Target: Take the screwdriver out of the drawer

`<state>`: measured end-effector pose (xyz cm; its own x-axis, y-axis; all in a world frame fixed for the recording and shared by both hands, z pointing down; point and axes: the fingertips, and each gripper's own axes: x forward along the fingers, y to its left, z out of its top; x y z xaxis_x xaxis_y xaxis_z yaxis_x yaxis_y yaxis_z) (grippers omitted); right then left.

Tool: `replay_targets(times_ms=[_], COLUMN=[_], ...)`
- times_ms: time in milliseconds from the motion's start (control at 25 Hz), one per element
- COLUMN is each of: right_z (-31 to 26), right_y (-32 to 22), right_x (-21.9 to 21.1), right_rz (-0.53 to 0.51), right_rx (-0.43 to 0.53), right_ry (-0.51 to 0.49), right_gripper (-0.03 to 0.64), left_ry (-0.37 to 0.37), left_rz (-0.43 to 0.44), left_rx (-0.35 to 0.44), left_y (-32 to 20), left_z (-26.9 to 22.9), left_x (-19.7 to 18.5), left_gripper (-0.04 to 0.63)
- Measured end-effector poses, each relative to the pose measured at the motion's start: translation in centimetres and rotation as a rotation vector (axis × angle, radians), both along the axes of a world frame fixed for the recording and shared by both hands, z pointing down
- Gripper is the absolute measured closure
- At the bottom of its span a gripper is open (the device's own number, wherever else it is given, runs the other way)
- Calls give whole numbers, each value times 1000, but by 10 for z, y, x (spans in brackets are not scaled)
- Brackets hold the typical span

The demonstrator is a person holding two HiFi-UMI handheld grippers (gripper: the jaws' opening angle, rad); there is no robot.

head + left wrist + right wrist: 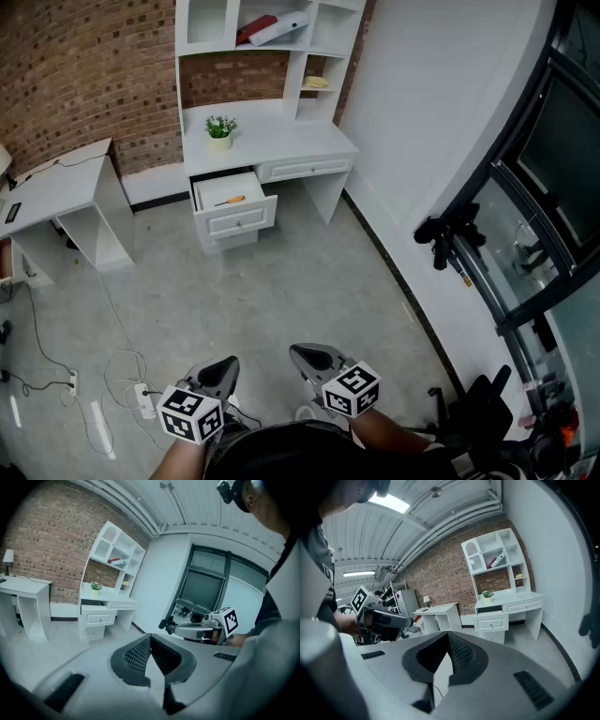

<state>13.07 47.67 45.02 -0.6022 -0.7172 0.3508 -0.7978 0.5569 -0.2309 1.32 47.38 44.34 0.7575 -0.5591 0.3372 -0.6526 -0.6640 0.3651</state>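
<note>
Left gripper (218,373): I held it low, close to my body. Its jaws met at the tips and had hold of nothing.

Right gripper (315,359): I held it alongside the left one, a little apart from it. Its jaws also met at the tips with nothing between them. In my judgement both were carried shut because there was nothing within reach to grip.

Floor (281,281): a wide bare stretch lay between me and the furniture. Loose cables (117,370) trailed to my left, off the straight line ahead. I judged them a tripping risk only if I drifted that way.

Desk (272,141): it was white and stood against the brick wall (75,66), well apart from both grippers. A small plant (220,128) sat on its top.

Drawer (232,202): this was the upper left one, pulled well out. The opening step appeared to be done.

Screwdriver (230,201): it had an orange handle and lay flat inside the open drawer, near the middle, in plain sight from above. Neither gripper view showed it.

Assessment: the task had barely begun. The next step called for an approach across the floor, then opening one pair of jaws over the handle.
</note>
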Motion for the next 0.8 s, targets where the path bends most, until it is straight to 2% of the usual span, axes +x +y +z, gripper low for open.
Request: replay_targets(times_ms=[400, 800], right_z=[1, 9], right_y=[-8, -10], right_x=[-19, -46], right_rz=[-12, -35], right_rx=[7, -26], right_ry=[11, 12], right_gripper=[614, 612], left_ry=[30, 52], left_rz=[-13, -20], left_rx=[28, 21], left_y=[-10, -19], left_z=[-4, -2], left_x=[-17, -39], left_gripper=[577, 577])
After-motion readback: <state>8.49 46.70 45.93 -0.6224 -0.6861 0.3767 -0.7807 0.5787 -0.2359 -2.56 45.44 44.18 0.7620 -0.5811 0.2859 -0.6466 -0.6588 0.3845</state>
